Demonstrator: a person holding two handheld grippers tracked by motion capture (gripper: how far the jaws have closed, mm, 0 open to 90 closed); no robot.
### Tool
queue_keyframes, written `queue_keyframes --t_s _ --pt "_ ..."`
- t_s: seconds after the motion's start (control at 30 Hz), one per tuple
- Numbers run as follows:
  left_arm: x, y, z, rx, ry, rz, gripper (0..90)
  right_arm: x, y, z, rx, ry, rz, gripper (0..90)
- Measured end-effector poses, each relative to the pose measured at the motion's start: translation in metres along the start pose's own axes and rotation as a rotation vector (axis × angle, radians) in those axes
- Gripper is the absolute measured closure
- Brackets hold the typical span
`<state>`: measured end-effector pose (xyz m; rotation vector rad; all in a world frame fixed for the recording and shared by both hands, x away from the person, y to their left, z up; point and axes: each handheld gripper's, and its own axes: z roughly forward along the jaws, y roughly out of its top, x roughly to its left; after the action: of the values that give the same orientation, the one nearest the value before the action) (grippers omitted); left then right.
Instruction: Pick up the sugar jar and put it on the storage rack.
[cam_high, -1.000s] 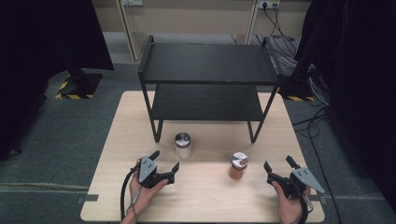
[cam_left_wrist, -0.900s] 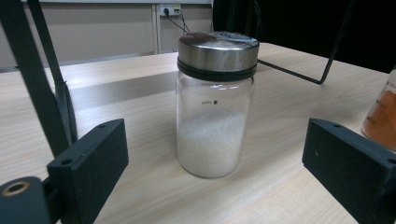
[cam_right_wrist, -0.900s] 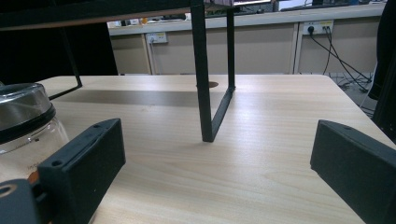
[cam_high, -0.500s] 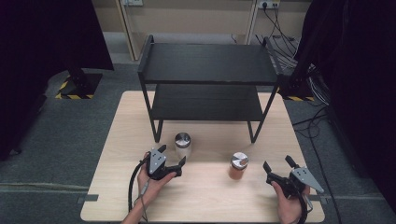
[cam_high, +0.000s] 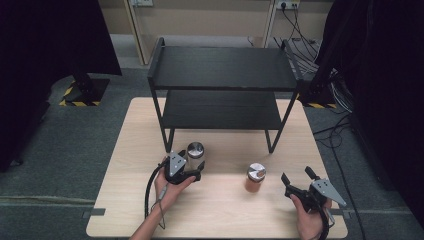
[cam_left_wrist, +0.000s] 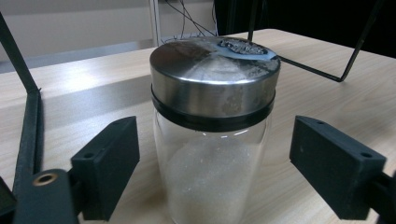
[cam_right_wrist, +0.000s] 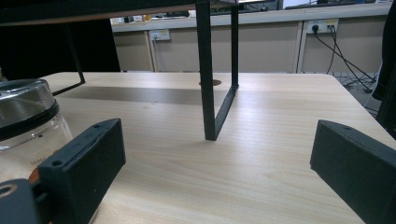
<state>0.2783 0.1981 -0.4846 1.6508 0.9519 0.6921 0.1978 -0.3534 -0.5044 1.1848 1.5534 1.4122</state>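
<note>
The left gripper (cam_high: 192, 167) straddles the glass jar of white granules (cam_left_wrist: 212, 140), which stands on the wooden table (cam_high: 125, 150) before the black shelf rack (cam_high: 222, 90). Its jaws have just been closing; gaps remain on both sides. The jar of orange powder (cam_high: 255, 178) stands farther right. The right gripper (cam_high: 296, 176) is released, holding nothing.

Both grippers are black. The left gripper (cam_high: 193, 169) and the right gripper (cam_high: 296, 177) each carry a grey three-cornered plate, a black cable and blocky pads with small screw holes.
</note>
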Motion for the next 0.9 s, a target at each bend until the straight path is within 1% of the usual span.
queue_keyframes --t_s 0.03,0.23,0.4,0.47,0.67,0.9 --pt "-0.001 0.002 0.002 0.005 0.005 0.004 16.7 0.0 0.0 0.0 0.0 0.001 -0.001 3.5" --pt "-0.004 0.004 0.011 0.022 0.013 -0.002 19.6 0.0 0.0 0.0 0.001 0.002 0.0 3.5" --pt "-0.007 0.004 0.016 0.027 0.019 -0.006 21.8 -0.001 0.0 0.0 0.003 0.008 0.0 3.5" --pt "-0.008 0.004 0.019 0.03 0.027 -0.013 23.9 -0.001 0.001 0.0 0.003 0.009 0.0 3.5" --pt "-0.01 0.004 0.021 0.034 0.043 -0.021 29.9 -0.002 0.001 0.0 0.007 0.012 -0.002 3.5" --pt "-0.013 0.004 0.021 0.032 0.056 -0.018 30.6 -0.002 0.002 0.001 0.012 0.014 -0.003 3.5"
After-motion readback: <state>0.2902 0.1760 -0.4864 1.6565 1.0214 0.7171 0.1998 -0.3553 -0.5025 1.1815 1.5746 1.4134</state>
